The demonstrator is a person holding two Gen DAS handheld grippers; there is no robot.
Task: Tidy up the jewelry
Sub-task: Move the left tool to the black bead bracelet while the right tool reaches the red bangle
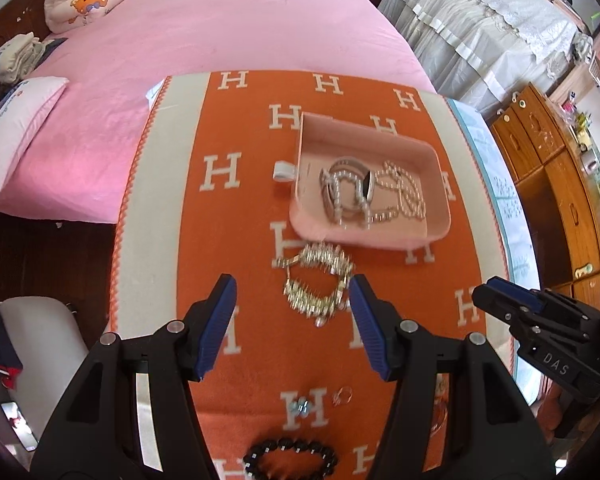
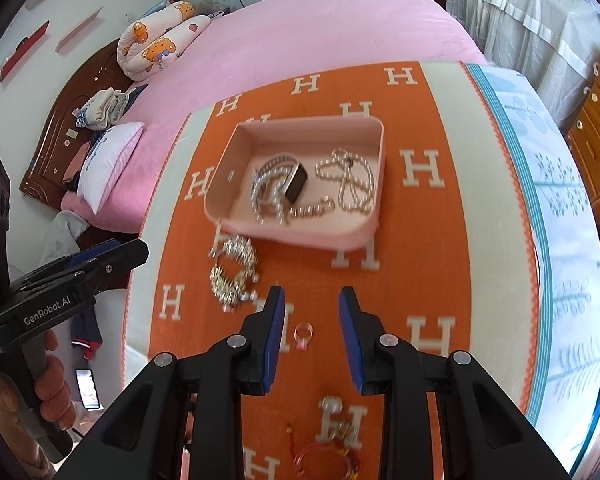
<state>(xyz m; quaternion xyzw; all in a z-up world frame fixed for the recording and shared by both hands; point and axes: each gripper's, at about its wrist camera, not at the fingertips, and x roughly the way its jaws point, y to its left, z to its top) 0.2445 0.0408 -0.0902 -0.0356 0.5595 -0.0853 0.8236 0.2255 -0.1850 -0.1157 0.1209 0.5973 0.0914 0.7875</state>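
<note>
Left wrist view, near to far: black bead bracelet (image 1: 290, 458) at the bottom edge, then a small blue-stone piece (image 1: 301, 407) and a clear ring (image 1: 343, 395) on the orange cloth (image 1: 236, 264). Left gripper (image 1: 293, 292) is held with fingers wide apart, nothing between the pads; spiky silver chain (image 1: 318, 284) lies on the cloth under the gap, partly past the tips. Beyond it, pink tray (image 1: 440, 192) is already loaded with a pearl strand (image 1: 404, 196), a pearl bracelet and a bangle or watch.

In the right wrist view, right gripper (image 2: 310, 300) is seen with fingers parted more narrowly, empty, over the clear ring (image 2: 303, 332). Red string bracelet (image 2: 324, 458) and a small silver piece (image 2: 331, 404) lie nearer the camera.

Risks, judged:
- Silver chain is loose and heaped; a pinch on one loop likely leaves the rest dangling, to be snagged on the tray's near wall or dropped short.
- Chain lies just beside the tray; a sideways finger could shove the light tray across the cloth.
- Ring is small and flat on soft weave; pads may close on cloth or flick it away.
- Both grippers are working close together, so a collision is possible.
- Tray contents already overlap; tangling expected.
</note>
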